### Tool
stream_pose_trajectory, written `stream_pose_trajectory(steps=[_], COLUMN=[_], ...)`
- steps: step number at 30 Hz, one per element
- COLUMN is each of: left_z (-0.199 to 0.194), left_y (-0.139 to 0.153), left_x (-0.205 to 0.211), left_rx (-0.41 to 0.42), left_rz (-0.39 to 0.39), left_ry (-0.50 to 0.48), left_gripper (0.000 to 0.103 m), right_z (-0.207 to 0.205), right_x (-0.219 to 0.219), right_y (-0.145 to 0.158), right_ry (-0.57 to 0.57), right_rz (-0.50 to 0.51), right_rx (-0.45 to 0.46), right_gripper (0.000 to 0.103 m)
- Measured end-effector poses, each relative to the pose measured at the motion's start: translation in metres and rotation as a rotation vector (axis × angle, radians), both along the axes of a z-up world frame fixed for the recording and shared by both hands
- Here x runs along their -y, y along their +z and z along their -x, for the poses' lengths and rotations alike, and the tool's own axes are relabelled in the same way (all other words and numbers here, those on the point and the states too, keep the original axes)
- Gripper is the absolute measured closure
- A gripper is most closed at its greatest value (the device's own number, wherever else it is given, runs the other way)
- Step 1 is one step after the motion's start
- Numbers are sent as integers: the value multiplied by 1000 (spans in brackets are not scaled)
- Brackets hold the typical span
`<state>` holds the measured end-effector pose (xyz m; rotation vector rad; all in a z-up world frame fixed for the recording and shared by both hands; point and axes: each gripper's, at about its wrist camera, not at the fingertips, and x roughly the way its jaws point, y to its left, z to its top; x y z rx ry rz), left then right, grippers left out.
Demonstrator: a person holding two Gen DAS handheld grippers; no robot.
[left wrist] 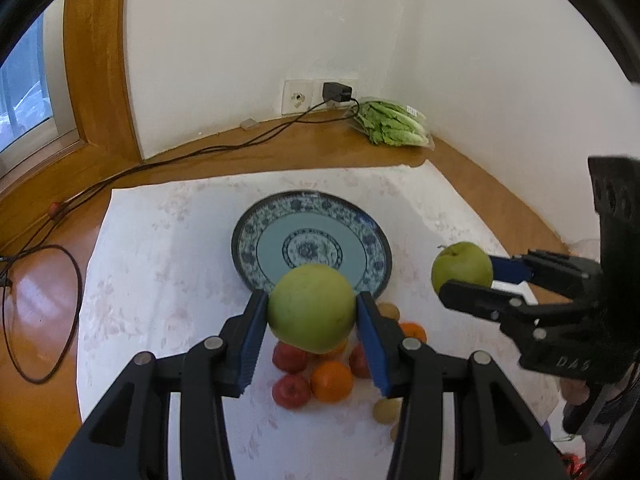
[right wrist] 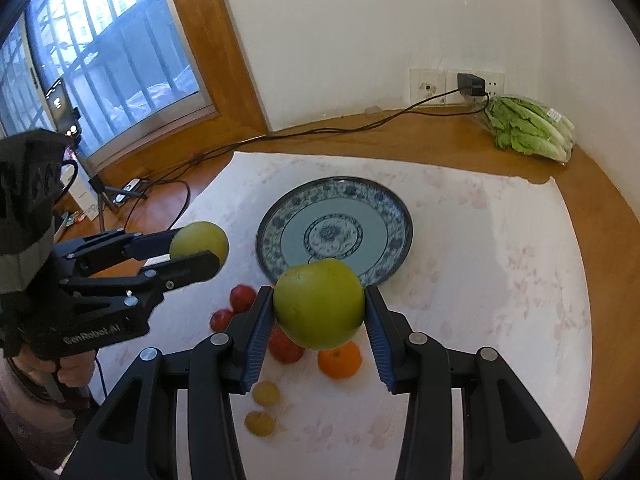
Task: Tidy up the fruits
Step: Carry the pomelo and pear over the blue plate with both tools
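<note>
A: What does the left gripper (left wrist: 312, 312) have?
B: A big green apple (left wrist: 311, 308). The two blue pads squeeze it from the left and the right, and it hangs in the air above the pile of fruit. The apple is round, so it has no long side. I cannot see its stem.

A: And the right gripper (right wrist: 319, 308)?
B: It squeezes another green apple (right wrist: 319, 304) the same way. From the left camera that apple shows at the right, with its little stem tipped up and to the left.

A: How many fruits are there?
B: Two green apples, both held up. On the white cloth (right wrist: 480, 264) I count three red apples (right wrist: 242, 297) and one orange (right wrist: 340, 359) in the right view. The left view shows two oranges (left wrist: 332, 381). There are also small yellow-brown fruits (right wrist: 265, 393). I see two or three, but they are blurry.

A: Where is the plate?
B: One blue and white plate (left wrist: 248, 236) sits on the cloth, just past the fruit pile, farther away. The two held apples are near its close edge.

A: What else is around?
B: A bag of lettuce (left wrist: 394, 124) lies in the far right corner of the desk (left wrist: 280, 152). A black plug (left wrist: 337, 91) sits in the wall, and its cord (left wrist: 200, 148) runs left across the desk. A window (right wrist: 100, 60) is far left. A hand (right wrist: 72, 374) holds the left gripper's handle.
</note>
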<state>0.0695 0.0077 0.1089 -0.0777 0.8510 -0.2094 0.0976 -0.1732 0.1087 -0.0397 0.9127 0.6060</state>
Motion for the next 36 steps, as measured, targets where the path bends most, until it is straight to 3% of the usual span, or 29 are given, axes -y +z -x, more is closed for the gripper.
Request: stream_pose_trajectory(steps=[6,20,36], left_z=[-28,-93,-132], left_y=[-3,-46,-77], left_x=[-2,-2,-5], left_rx=[4,-62,-115], left_rz=[5,65,60], left_ry=[24,44,94], left_gripper=[56,56,56], right_z=[-25,-79,-118], right_x=[-6,-26,-31], right_y=[-7,-39,-71], right_ry=[-21,-24,2], right_rz=[-5,53,67], right_rx=[4,51,39], right_gripper=[58,58,58])
